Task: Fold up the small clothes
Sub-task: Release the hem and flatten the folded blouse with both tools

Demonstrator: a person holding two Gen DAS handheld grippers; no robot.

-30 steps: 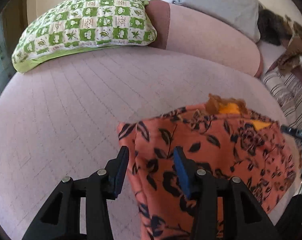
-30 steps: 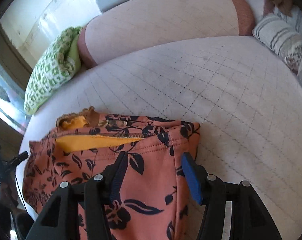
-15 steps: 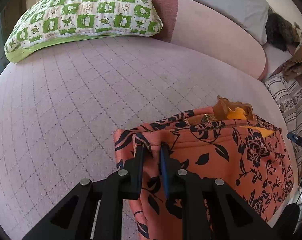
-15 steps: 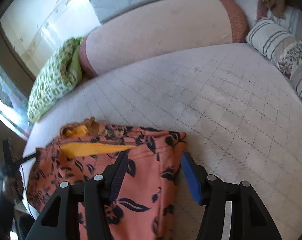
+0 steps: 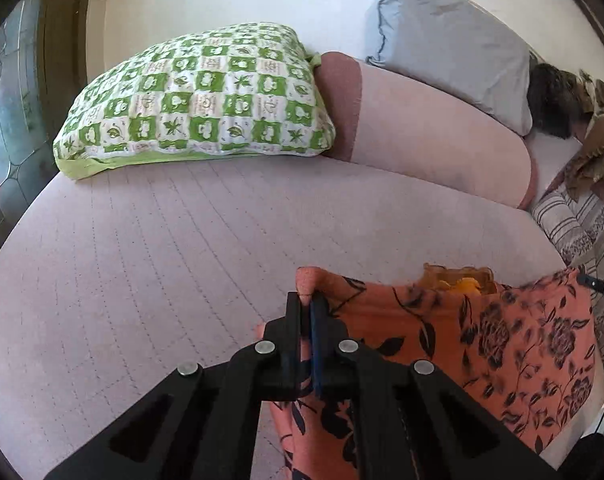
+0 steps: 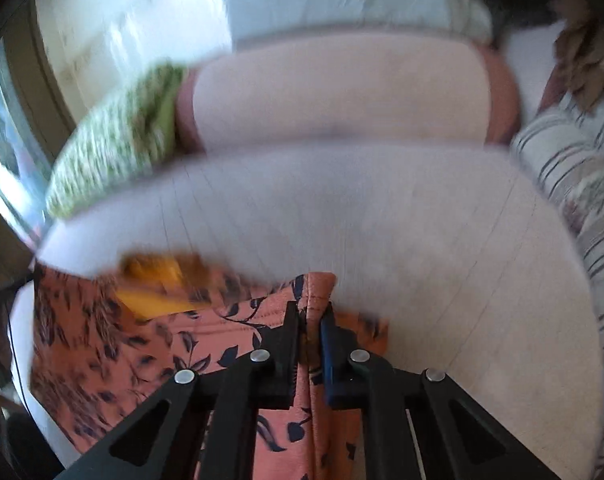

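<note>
a: where's the orange floral garment [image 5: 482, 332] right now?

b: lying on the quilted pink mattress [image 5: 174, 248], near its front edge, well short of the green checked pillow [image 5: 206, 96] and the bolster [image 5: 434, 136]. its yellow lining [image 5: 462, 285] shows at the far hem.

a: and the left gripper [image 5: 306, 304]?

b: clamped tight on the garment's left corner, a nub of cloth poking up past the pads.

a: the right one?

b: the right gripper [image 6: 311, 314] pinches the opposite corner of the orange floral garment [image 6: 142, 344], a fold of cloth squeezed between its fingers. that view is blurred, so the rest is soft.

a: why take both corners?

b: i'd judge it's to keep one edge taut between the two grips, so it can be carried over as a straight line and laid down without bunching.
</note>
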